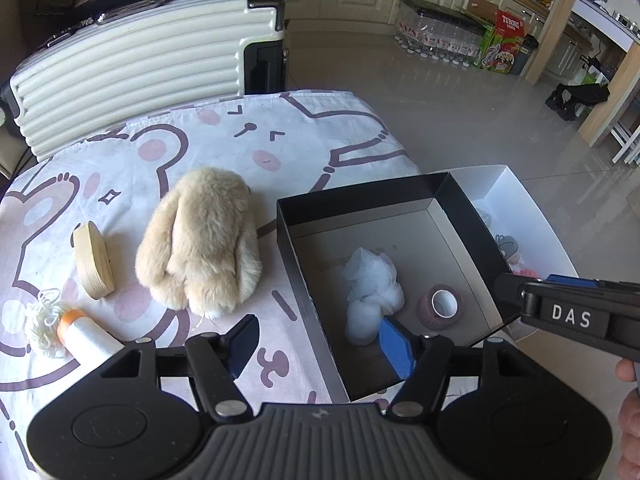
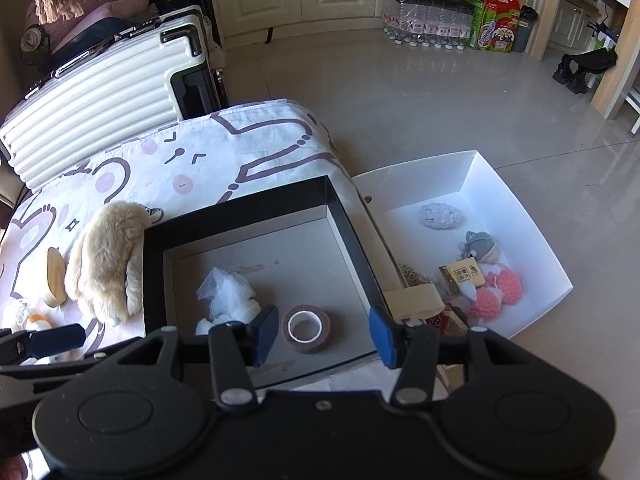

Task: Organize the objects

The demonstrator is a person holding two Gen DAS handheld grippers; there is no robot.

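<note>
Left gripper (image 1: 320,340): spread wide, empty, low centre over black box (image 1: 296,240) edge. Right gripper (image 2: 324,334): likewise wide apart, empty, flanking brown tape roll (image 2: 306,329) inside box beside white mesh wad (image 2: 226,294). Plush rabbit (image 1: 200,248), wooden oval (image 1: 94,260), thread spool (image 1: 86,334) at left on cloth.

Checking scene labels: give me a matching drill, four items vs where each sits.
Items:
1 plush bunny
2 tape roll
3 pink pom-poms
4 thread spool

Places:
A white box
B black box, beside white mesh
C sheet, left near corner
D sheet, between wooden piece and black box

Pairs: 1-D, 2-B, 3-A, 4-C
</note>
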